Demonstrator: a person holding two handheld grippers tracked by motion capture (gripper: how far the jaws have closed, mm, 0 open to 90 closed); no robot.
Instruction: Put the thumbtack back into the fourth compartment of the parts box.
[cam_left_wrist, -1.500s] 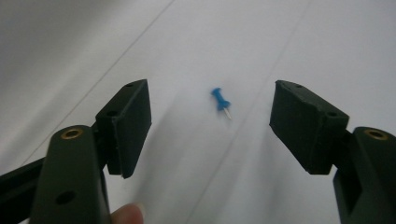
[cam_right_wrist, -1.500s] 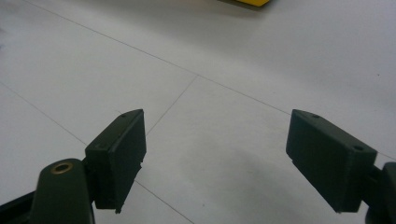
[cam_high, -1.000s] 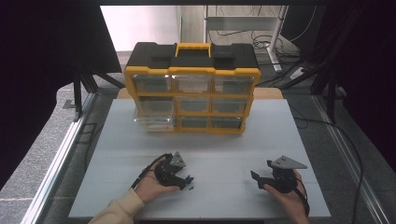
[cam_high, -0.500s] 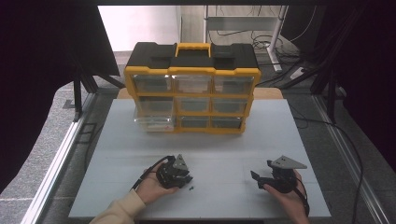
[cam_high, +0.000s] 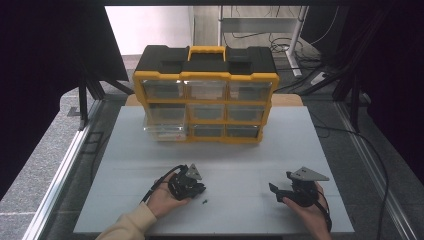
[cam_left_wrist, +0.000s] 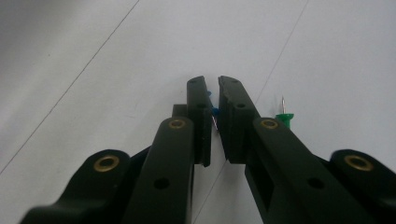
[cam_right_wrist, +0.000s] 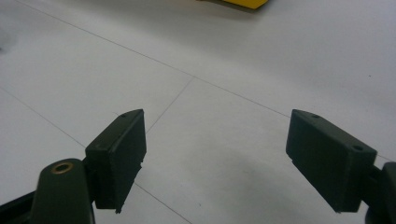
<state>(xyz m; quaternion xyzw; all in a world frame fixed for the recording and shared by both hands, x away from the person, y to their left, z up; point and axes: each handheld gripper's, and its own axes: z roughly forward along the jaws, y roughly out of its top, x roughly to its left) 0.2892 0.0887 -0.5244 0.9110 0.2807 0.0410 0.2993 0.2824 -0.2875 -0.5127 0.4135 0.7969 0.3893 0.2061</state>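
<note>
On worktop (cam_high: 150, 150), near edge, well in front of yellow drawer organizer (cam_high: 206, 95): left tool (cam_left_wrist: 212, 100) low over surface, jaws just been closing, now clamped on blue pushpin (cam_left_wrist: 213, 110); pin's head and needle visible in narrow gap between pads. Green pushpin (cam_left_wrist: 285, 119) lying on worktop just beside left tool, apart from it, needle pointing away from camera. Right tool (cam_right_wrist: 215, 154) further right of organizer's front, well apart from left tool, jaws wide apart, nothing between pads, bare worktop beneath.
</note>
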